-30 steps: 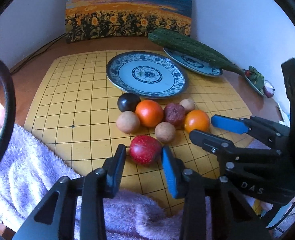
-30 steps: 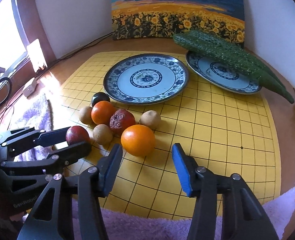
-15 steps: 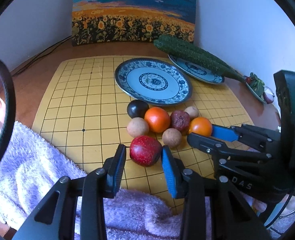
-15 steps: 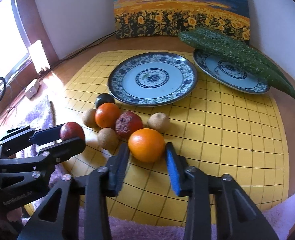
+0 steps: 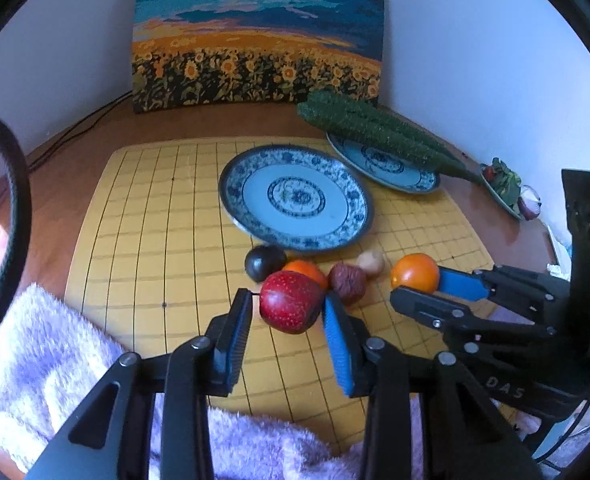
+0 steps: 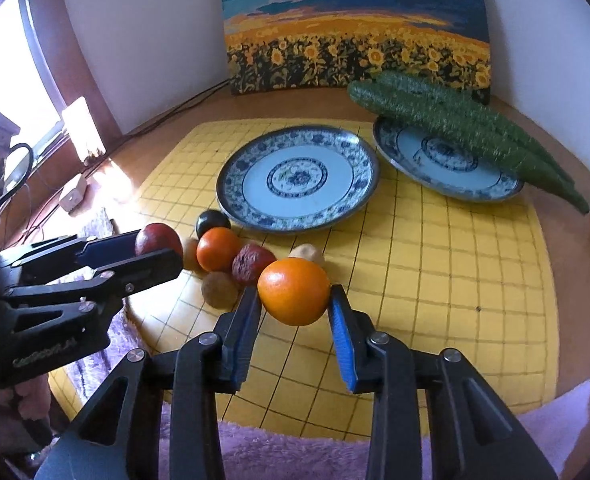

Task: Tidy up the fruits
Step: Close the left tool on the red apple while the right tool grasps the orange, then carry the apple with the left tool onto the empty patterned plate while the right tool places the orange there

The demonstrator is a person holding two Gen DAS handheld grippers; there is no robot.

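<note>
Left wrist view: the left gripper (image 5: 287,316) has its fingers closed about halfway onto the red apple (image 5: 291,301), which sits between both pads and seems lifted off the board (image 5: 143,240). Beyond the fingertips, the near plate (image 5: 295,200) has no fruit on it, so I judge the sorting is only starting. Just behind the apple stay a dark plum (image 5: 264,262), an orange fruit (image 5: 307,271) and a wrinkled fruit (image 5: 347,282). To the right, the right gripper (image 5: 423,284) carries an orange (image 5: 415,272).

Right wrist view: the right gripper (image 6: 295,312) is also about half closed, and its pads press the orange (image 6: 294,291) from both sides. Ahead of the fingers lies the bare plate (image 6: 297,178). To the left, the left gripper (image 6: 155,248) holds the apple (image 6: 157,238). Five fruits remain on the board (image 6: 435,260), so most work is left.
</note>
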